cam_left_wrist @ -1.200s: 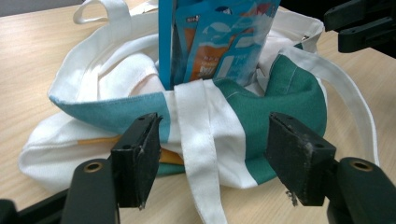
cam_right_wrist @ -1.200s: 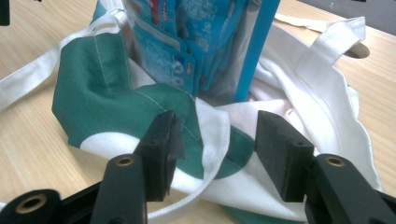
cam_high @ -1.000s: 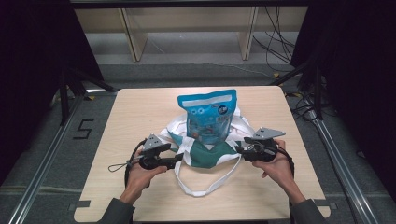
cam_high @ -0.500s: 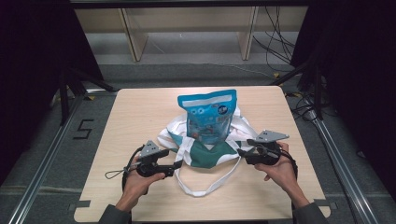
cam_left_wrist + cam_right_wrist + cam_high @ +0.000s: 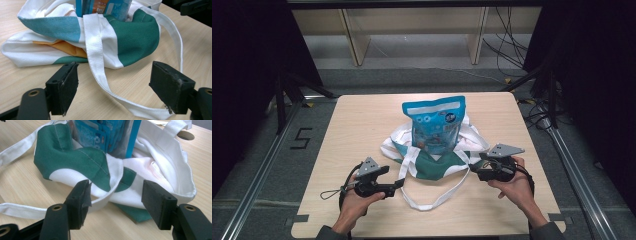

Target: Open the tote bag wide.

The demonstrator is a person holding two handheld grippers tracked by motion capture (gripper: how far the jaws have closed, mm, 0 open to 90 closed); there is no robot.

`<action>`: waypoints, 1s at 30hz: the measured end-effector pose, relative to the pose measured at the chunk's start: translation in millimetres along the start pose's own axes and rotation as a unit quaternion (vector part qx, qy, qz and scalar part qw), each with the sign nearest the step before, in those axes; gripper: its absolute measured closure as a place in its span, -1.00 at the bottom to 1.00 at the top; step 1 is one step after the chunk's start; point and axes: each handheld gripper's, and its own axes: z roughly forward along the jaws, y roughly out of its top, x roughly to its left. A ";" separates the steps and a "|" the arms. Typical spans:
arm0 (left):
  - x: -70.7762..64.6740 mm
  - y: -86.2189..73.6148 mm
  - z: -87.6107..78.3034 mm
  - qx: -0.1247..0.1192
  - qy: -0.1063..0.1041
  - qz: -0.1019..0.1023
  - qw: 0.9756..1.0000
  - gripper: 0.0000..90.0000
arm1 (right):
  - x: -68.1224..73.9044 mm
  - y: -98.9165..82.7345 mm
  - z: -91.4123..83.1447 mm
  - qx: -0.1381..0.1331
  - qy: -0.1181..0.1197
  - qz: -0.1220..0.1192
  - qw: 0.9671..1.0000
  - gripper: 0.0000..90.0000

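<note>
While both hands rest low on the counter (image 5: 347, 125), the cloth tote bag (image 5: 432, 162) lies crumpled at the counter's middle, white with green, light-blue and orange patches. A blue snack pouch (image 5: 435, 122) stands upright in its mouth, top edge leaning toward the far side.

Left gripper (image 5: 398, 184) sits at the near-left of the bag, jaws wide apart and just been opening further; nothing pinched. In the left gripper view (image 5: 113, 92) a white strap (image 5: 98, 62) runs down off the bag and across the counter between the two pads, lying loose, its end passing close under the right-hand pad (image 5: 171, 86). Can't tell if it touches that pad. The strap's long loop (image 5: 432, 200) curls on the counter toward the near edge, between the two hands.

Right gripper (image 5: 473, 167) is at the bag's right side, jaws moderately wide and just been opening a bit. In the right gripper view (image 5: 116, 200) a fold of the white bag hem with a green patch lies between the pads; left-hand pad (image 5: 81, 200) looks right against the hem, other pad stands clear, so no squeeze on the cloth. Grey three-cornered plate on top of each gripper; a cable loop (image 5: 329, 192) trails left of the left hand (image 5: 354, 205). Right hand (image 5: 514, 182) near the counter's right edge.
</note>
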 end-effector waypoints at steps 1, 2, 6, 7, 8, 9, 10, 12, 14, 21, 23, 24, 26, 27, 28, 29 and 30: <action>-0.4 -1.4 -0.4 0.001 0.002 0.003 1.000 -0.52 | 0.1 -0.7 0.0 -0.004 -0.001 -0.005 1.000 -0.11; -1.3 -3.4 -1.0 0.007 0.002 0.004 1.000 -0.54 | 1.8 -2.2 -1.3 0.001 0.000 0.000 1.000 -0.14; -2.8 -6.4 -1.2 0.007 -0.007 0.006 1.000 -0.63 | 5.5 -5.8 -2.4 0.016 -0.003 0.032 0.999 -0.29; -3.2 -7.1 -0.8 0.005 -0.009 0.007 1.000 -0.63 | 5.5 -5.8 -2.4 0.016 -0.003 0.032 0.999 -0.29; -5.1 -8.0 -1.5 0.007 -0.007 0.001 1.000 -0.67 | 5.7 -7.0 -2.6 0.016 -0.005 0.035 0.999 -0.29; -6.8 -9.6 -1.9 0.007 -0.010 0.012 1.000 -0.67 | 6.9 -9.2 -4.5 0.017 -0.004 0.037 0.999 -0.29; -8.1 -10.9 -2.2 0.010 -0.012 0.012 1.000 -0.67 | 7.7 -10.6 -4.8 0.014 -0.007 0.037 0.999 -0.29; -11.1 -13.3 -1.9 0.009 -0.009 0.017 1.000 -0.67 | 11.3 -12.8 -6.5 0.015 -0.001 0.046 0.999 -0.30; -12.4 -14.2 -1.9 0.008 -0.010 0.017 1.000 -0.67 | 11.2 -14.4 -8.6 0.010 -0.009 0.030 0.999 -0.31; -15.1 -18.8 -6.0 0.016 -0.004 0.029 0.999 -0.67 | 18.8 -19.0 -11.9 0.010 -0.004 0.042 0.999 -0.37; -16.5 -22.0 -7.2 0.016 0.000 0.020 1.000 -0.67 | 19.3 -20.9 -12.1 0.011 -0.003 0.034 0.999 -0.39; -17.6 -22.7 -8.6 0.019 0.000 0.019 1.000 -0.67 | 20.5 -22.2 -12.9 0.009 -0.004 0.032 0.999 -0.41; -21.0 -25.4 -11.5 0.018 -0.005 0.019 1.000 -0.67 | 24.3 -25.2 -15.2 0.007 -0.001 0.037 0.999 -0.45; -21.0 -25.4 -11.5 0.018 -0.005 0.019 1.000 -0.67 | 24.3 -25.2 -15.2 0.007 -0.001 0.037 0.999 -0.45; -23.2 -27.3 -13.7 0.022 -0.007 0.028 0.999 -0.67 | 25.1 -27.9 -15.9 0.000 -0.002 0.023 1.000 -0.49; -23.2 -27.3 -13.7 0.022 -0.007 0.028 0.999 -0.67 | 25.1 -27.9 -15.9 0.000 -0.002 0.023 1.000 -0.49; -24.4 -28.8 -14.1 0.023 -0.008 0.030 0.999 -0.67 | 29.3 -29.7 -17.3 0.008 0.003 0.041 0.999 -0.50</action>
